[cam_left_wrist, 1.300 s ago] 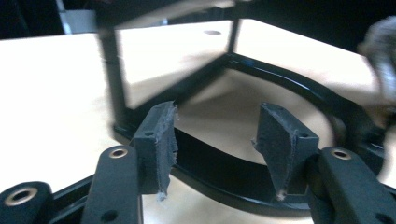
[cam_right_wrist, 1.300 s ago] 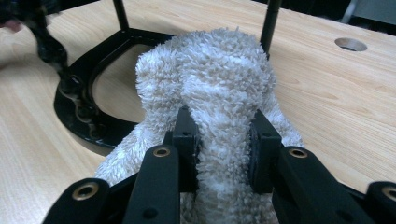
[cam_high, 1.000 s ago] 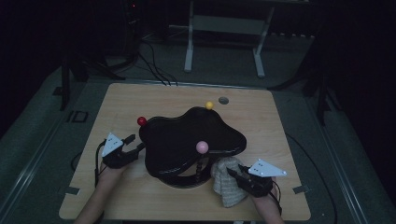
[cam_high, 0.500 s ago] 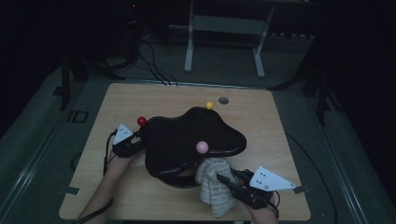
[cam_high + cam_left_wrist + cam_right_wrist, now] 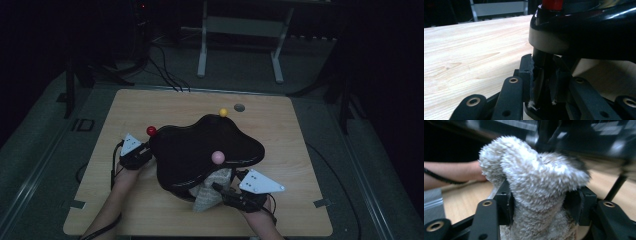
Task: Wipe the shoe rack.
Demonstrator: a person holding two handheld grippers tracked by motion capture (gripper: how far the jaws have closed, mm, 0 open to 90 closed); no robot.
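A black cloud-shaped stand rests on thin legs on the wooden table. A red ball, a yellow ball and a pink ball sit at its rim. My left gripper is at its left side; its jaws have just been closing, and its pads press a black post under the top. My right gripper is at the front edge. Its jaws have just been opening with a fluffy grey-white cloth still squeezed between them; the cloth reaches under the stand.
A small grey disc lies on the table beyond the yellow ball. A metal frame and cables stand on the dark floor behind the table. Both forearms come in over the front edge.
My right gripper has carried the cloth left and away from the front edge, in under the stand's front rim. My left gripper has moved in against the stand's left side.
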